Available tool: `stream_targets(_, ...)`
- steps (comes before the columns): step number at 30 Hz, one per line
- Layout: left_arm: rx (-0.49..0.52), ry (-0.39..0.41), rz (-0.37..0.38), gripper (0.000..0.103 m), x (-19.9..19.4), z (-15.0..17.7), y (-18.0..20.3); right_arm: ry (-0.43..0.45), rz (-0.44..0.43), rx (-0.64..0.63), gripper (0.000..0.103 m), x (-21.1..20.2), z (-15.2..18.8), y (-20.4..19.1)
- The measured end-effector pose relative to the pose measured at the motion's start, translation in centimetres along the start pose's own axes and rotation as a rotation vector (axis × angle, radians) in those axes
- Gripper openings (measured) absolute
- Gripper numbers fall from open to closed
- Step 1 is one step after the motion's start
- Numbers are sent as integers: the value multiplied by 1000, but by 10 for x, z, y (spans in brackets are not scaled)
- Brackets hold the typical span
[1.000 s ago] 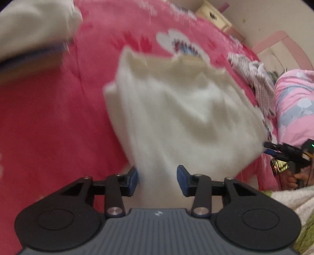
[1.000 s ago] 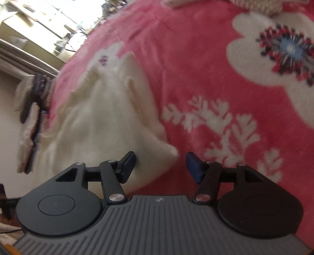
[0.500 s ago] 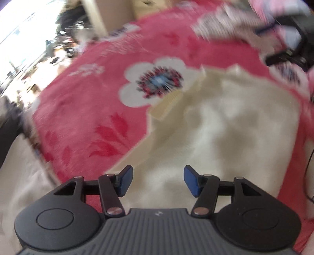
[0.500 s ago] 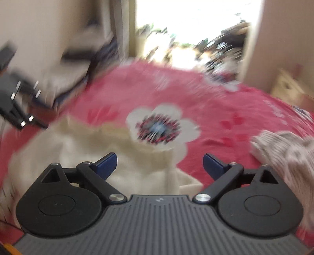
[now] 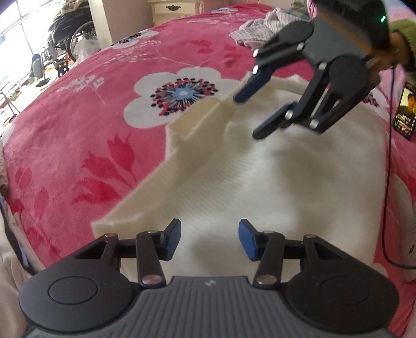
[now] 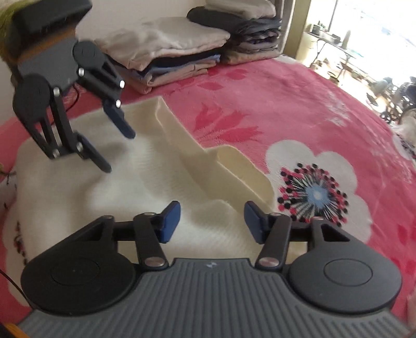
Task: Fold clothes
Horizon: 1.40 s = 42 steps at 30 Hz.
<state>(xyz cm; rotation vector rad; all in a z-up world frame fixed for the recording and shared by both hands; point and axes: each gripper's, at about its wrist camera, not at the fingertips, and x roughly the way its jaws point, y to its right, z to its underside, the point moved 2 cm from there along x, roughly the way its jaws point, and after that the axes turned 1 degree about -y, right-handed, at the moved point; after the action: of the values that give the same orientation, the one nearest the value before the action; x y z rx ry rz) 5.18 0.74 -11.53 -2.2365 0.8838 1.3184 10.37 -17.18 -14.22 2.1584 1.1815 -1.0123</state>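
A cream knit garment (image 5: pixel 286 182) lies spread on the pink floral blanket (image 5: pixel 78 117), one folded edge standing up as a ridge (image 5: pixel 197 122). My left gripper (image 5: pixel 210 239) hovers over its near edge, jaws closing, nothing pressed between the pads. My right gripper (image 5: pixel 257 109) hangs over the far side, near the ridge. In the right wrist view the same garment (image 6: pixel 130 187) sits below my right gripper (image 6: pixel 212 221), whose jaws are closing with only cloth beneath them. The left gripper (image 6: pixel 117 149) shows at the upper left, fingers apart.
Stacks of folded clothes (image 6: pixel 176 52) stand against the wall at the bed's far edge. A crumpled checked garment (image 5: pixel 267 26) lies beyond the right gripper. A black cable (image 5: pixel 388 182) trails along the garment's right side. A wheelchair (image 5: pixel 70 33) and a cream nightstand (image 5: pixel 176 10) stand off the bed.
The garment hung between the left jaws a second ago; now it lies flat on the blanket. Both grippers have swung round and face each other over it. The right jaws widened, then narrowed.
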Motion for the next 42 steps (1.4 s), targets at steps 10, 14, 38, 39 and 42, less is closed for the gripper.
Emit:
stream_targets(10,-20,18,75,55,40,-3,-36,-72,-111,-88,47,41,0,10)
stream_targets(14,-22,26,97,61,50,-2,-41,-93,-149,-60,47,50,5,15)
stream_targets(38,-96,183,-94,5,23,-12,-66,-8,97,-253,2,34,-12,7)
stream_targets(39,-100,185,-99,5,25,-13,-68,-6,104,-259,2,36,-12,8)
stream_targets(42,-93,167,-121,5,39,-10,-70,0,129,-271,2,43,-10,11)
